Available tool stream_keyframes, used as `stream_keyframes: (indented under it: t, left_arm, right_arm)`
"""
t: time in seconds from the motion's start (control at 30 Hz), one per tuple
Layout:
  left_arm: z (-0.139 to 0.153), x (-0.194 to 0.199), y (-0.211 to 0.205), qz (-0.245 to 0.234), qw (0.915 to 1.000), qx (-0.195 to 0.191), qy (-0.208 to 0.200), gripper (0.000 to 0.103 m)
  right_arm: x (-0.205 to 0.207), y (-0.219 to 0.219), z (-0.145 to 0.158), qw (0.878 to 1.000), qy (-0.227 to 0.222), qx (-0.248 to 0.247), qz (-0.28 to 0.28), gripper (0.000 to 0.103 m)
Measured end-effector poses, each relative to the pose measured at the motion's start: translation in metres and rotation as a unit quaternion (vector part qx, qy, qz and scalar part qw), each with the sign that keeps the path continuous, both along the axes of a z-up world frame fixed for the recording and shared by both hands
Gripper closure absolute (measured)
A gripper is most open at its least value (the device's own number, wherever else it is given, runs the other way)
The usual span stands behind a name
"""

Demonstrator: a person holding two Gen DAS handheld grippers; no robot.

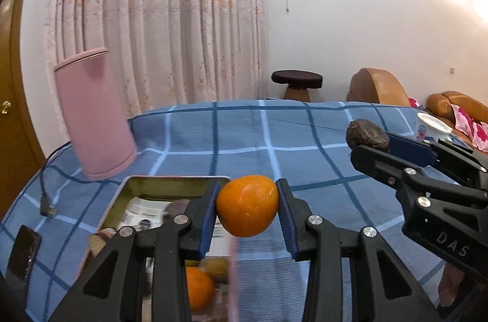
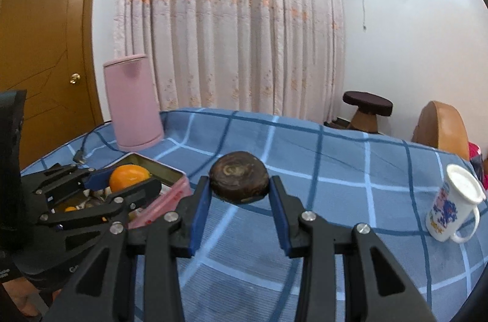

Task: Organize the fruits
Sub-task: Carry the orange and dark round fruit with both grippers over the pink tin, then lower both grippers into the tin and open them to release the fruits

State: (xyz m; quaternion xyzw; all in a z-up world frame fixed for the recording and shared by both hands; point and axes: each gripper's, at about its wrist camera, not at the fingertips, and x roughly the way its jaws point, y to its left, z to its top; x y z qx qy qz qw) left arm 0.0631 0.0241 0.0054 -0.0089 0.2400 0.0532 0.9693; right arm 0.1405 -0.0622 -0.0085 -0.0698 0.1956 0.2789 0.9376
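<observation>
Orange [image 1: 247,204] clamped in left claw [image 1: 247,210], dark round fruit [image 2: 239,180] clamped in right claw [image 2: 240,191]

We read only the raised letters "DAS" on the black body of the right gripper [image 1: 370,149], seen from the left wrist view. The printed sheets in the tin box [image 1: 134,184] and the picture on the white mug [image 2: 454,207] carry marks too blurred to read.

Left claw [image 1: 247,210]: black plastic arms, blue pads, silver screws at the joints.
Right claw [image 2: 239,192]: same black build, blue pads; white letters "DAS" on its body.
</observation>
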Motion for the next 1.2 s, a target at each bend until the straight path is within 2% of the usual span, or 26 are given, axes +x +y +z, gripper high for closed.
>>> stream_keyframes:
  t: [0.57, 0.93, 1.2]
  left_arm:
    - [0.006, -0.028, 0.066, 0.067, 0.9978, -0.003, -0.005, 0.064]
    - [-0.009, -0.04, 0.103, 0.096, 0.9952, -0.014, 0.015, 0.064]
    - [-0.021, -0.043, 0.115, 0.1, 0.9944, -0.022, 0.028, 0.064]
  right_arm:
    - [-0.017, 0.069, 0.008, 0.998, -0.001, -0.007, 0.064, 0.062]
    - [-0.019, 0.113, -0.014, 0.994, 0.026, -0.034, 0.099, 0.062]
    - [-0.018, 0.135, -0.039, 0.989, 0.061, -0.058, 0.118, 0.062]
